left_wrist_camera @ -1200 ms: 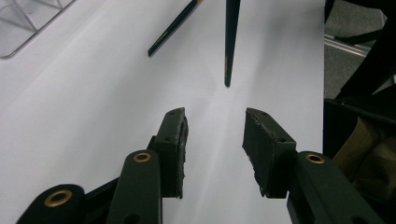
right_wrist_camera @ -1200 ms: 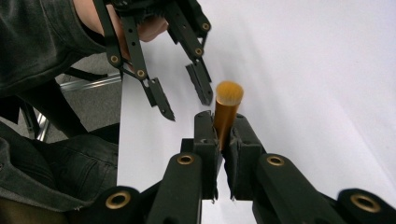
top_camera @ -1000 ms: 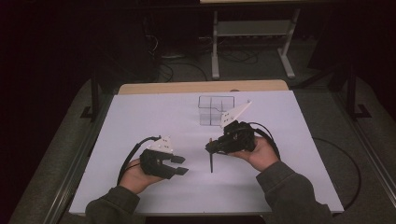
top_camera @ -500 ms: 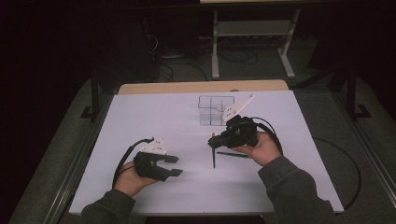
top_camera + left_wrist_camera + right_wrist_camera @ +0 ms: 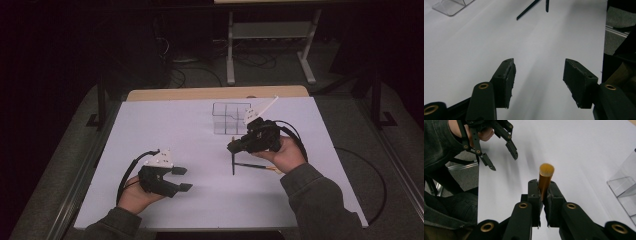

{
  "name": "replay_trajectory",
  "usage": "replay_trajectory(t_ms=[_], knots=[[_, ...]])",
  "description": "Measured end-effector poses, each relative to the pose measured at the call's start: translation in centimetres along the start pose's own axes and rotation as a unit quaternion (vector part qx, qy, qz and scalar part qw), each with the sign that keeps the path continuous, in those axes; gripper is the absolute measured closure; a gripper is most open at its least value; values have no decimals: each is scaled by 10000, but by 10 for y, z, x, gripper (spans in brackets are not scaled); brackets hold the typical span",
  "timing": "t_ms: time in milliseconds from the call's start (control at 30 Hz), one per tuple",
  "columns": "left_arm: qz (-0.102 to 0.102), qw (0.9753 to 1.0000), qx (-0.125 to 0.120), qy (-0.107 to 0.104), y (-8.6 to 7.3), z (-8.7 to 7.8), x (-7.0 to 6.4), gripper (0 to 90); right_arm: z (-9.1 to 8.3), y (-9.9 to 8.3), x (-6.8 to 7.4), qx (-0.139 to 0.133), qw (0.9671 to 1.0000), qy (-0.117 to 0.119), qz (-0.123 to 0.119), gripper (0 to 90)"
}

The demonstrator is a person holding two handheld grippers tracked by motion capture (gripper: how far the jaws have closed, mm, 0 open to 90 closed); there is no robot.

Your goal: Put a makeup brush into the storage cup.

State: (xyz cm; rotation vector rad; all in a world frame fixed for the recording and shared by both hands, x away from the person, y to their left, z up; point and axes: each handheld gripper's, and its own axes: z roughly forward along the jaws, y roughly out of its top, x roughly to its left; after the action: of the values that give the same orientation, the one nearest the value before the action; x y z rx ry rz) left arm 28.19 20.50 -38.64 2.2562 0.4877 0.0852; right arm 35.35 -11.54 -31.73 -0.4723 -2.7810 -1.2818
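The right hand-held gripper (image 5: 544, 195) is clamped on a brush (image 5: 545, 180), just in front of the clear organizer (image 5: 231, 118). The left hand-held gripper (image 5: 537, 80) gapes wide, holding nothing, well apart from that organizer. A second dark brush (image 5: 256, 166), perhaps, lies on the worktop (image 5: 165, 130) nearby.

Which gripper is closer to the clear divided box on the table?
The right gripper. It sits just in front of the clear divided box, holding a brush. The left gripper is far off, near the table's front left.

A white tabletop (image 5: 165, 130) fills the middle of the high view, with a strip of bare wood (image 5: 200, 93) along its edge at 12 o'clock. Beyond it stands a pale metal rack (image 5: 270, 31), loose cables (image 5: 200, 70) on the dark floor (image 5: 130, 65). The surroundings lie in dim light.
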Motion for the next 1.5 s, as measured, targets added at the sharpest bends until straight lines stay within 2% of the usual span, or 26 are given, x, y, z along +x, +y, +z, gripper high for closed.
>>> replay_trajectory(t_ms=[100, 167, 333, 400, 567, 800, 1000, 1200, 1500], knots=[[18, 10000, -15, 38, -1, -1, -1, 414, 0, 0, 0, 22, 10000, -16, -17, 830], [11, 10000, 2, 69, -2, -2, -1, 410, 0, 0, 0, 19, 10000, 7, 74, 830], [-29, 9999, -36, 124, -4, -6, 1, 401, 0, -1, -4, 16, 10000, -47, 11, 830], [-32, 9999, -27, 158, -5, -7, 1, 399, -1, -1, -5, 26, 10000, -16, 86, 830], [-42, 9998, -48, 206, -8, -9, 3, 390, -1, 2, -11, 49, 9999, -55, 83, 830], [-83, 9997, -74, 240, -13, -11, 5, 381, -4, 13, -18, 172, 9997, -161, 103, 830], [-125, 9994, -101, 293, -17, -14, 6, 380, -5, 23, -27, 253, 9994, -236, -40, 830], [-129, 9994, -117, 301, -19, -13, 5, 368, -4, 34, -34, 312, 9991, -259, -76, 830], [-144, 9992, -149, 348, -21, -13, 4, 357, -4, 47, -45, 389, 9987, -322, 0, 830]])
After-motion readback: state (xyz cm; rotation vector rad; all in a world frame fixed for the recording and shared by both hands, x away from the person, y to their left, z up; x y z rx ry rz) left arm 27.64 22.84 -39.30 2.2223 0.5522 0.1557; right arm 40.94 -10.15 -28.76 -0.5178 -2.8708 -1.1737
